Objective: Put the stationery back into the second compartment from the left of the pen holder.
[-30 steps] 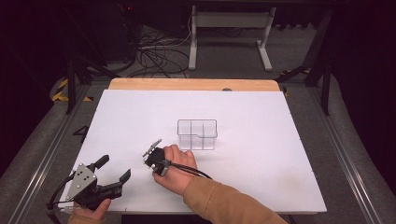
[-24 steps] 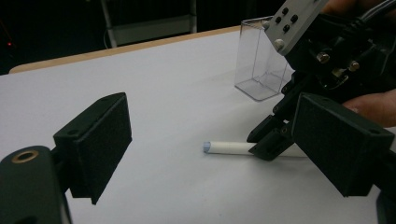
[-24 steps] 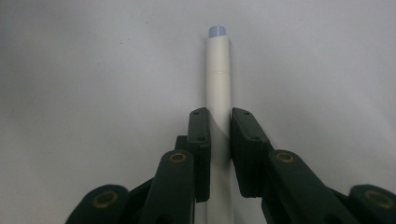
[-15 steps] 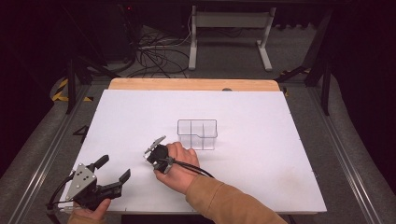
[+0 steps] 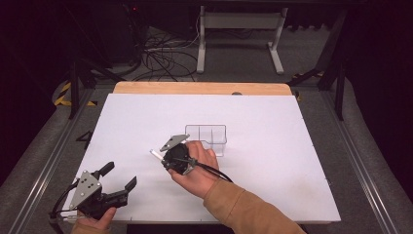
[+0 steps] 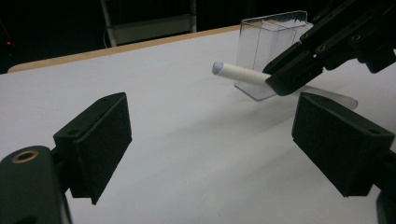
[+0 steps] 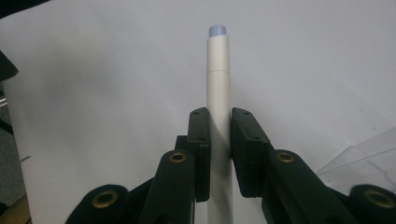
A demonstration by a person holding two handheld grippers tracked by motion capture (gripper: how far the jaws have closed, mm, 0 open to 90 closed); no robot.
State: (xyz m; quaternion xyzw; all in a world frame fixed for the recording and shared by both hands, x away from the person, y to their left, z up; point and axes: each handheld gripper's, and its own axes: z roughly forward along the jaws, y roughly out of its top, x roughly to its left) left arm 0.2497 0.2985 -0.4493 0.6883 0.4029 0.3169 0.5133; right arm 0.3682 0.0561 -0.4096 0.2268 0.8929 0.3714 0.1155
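A white marker with a pale blue tip is pinched lengthwise between the pressed pads of the right gripper, which is held above the white table just in front of and left of a clear plastic compartment box. In the left gripper view the marker is seen clear of the table surface, beside the box. The left gripper is kept well left of the box, near the table's front edge, its jaws spread wide with nothing between them.
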